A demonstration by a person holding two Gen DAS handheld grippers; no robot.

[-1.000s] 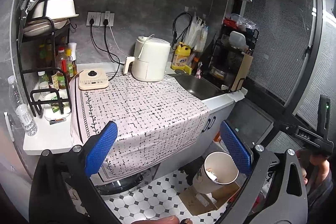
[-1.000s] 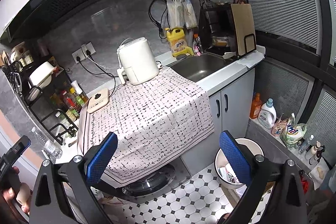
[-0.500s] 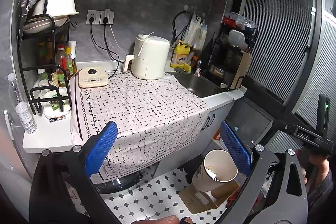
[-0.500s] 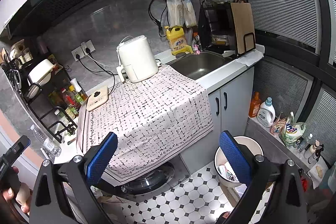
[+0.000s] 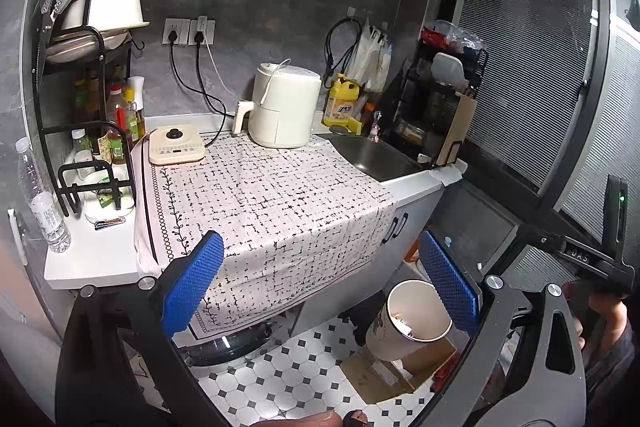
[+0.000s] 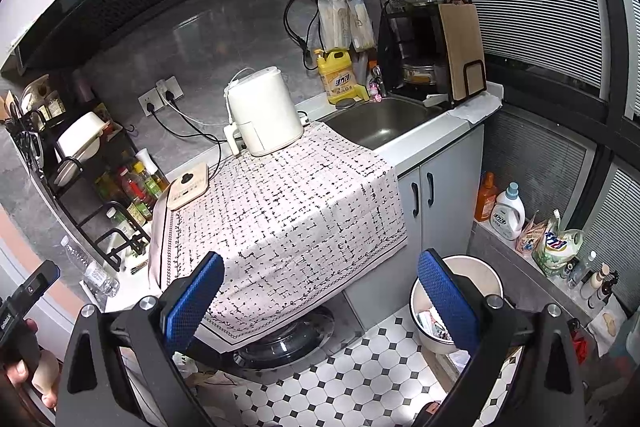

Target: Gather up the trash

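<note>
Your left gripper (image 5: 320, 283) has its blue pads (image 5: 191, 283) spread wide with nothing between them, just air over the hanging edge of the patterned cloth (image 5: 272, 195). Same story on your right gripper (image 6: 320, 299): jaws wide apart, nothing held, blue pads (image 6: 448, 301) framing the front of the counter.

The trash bin (image 5: 416, 319) is the thing to care about here. In the left view it's a white tub sitting on the tiled floor (image 5: 288, 379) just beside the right pad, on top of a flattened piece of cardboard (image 5: 384, 371), with a few scraps in the bottom. In the right view the same trash bin (image 6: 472, 275) peeks out behind the right pad, close to the grey cabinet doors (image 6: 436, 203), and you can see some wrappers inside it.

Further out, the cloth covers most of the counter and drapes down over a round-fronted machine (image 6: 292, 339) underneath. On the cloth sit a cream air fryer (image 5: 284, 107) and a flat cream cooker panel (image 5: 176, 147). The sink (image 6: 380, 119) is to the right of that, with a yellow detergent jug (image 6: 340, 79) behind it. A bottle rack (image 5: 100, 123) stands at the left end, with a clear water bottle (image 5: 40, 199) near the counter edge.
</note>
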